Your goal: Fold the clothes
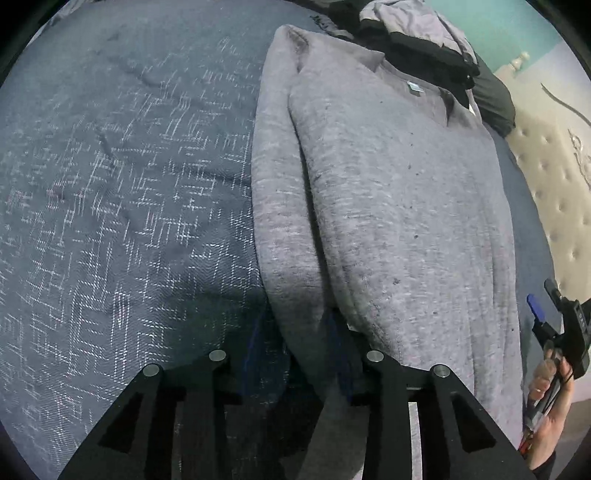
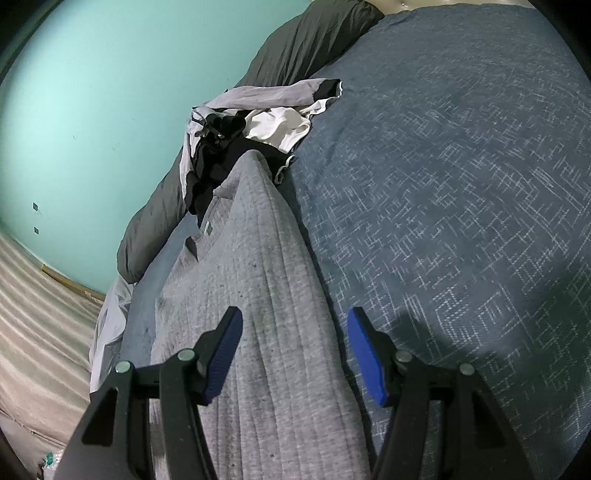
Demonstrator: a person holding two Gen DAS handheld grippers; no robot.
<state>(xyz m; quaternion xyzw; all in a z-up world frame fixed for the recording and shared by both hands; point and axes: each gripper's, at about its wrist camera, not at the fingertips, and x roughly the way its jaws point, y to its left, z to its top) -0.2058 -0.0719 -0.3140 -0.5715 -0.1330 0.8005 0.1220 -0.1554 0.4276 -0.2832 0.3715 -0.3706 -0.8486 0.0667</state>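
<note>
In the left wrist view, a wide stretch of dark blue bedspread [image 1: 122, 192] with a pale cross-hatch pattern lies bare on the left, running unbroken to the far edge. To its right the grey sweater [image 1: 388, 206] lies lengthwise on the bed, folded into a long narrow strip; its left border is a doubled fold with a second layer lapped over it, and the collar with a small label points away toward a heap of black and pale clothes [image 1: 413, 33] at the far end. The left tongs [image 1: 295, 354] sit low at the near hem, and grey cloth passes between the two arms; the fingertips are hidden by fabric and shadow, so I cannot tell whether they pinch it. Farther right the sweater's edge falls close to the side of the bed, beside a tufted cream headboard [image 1: 554, 192]. At the far right a hand [image 1: 550, 384] holds the right tongs [image 1: 543, 295].

The right wrist view adds a teal wall [image 2: 92, 110] and striped floor [image 2: 40, 317] on the left, then a dark pillow [image 2: 155, 221] along the bed's edge. The sweater [image 2: 266, 295] runs up the middle to the clothes heap [image 2: 258, 122], which here shows a white garment too. The right tongs [image 2: 294, 350] are spread wide, blue pads [image 2: 369, 358] apart, hovering over the sweater's near right border. Open bedspread [image 2: 461, 184] fills everything to the right.
</note>
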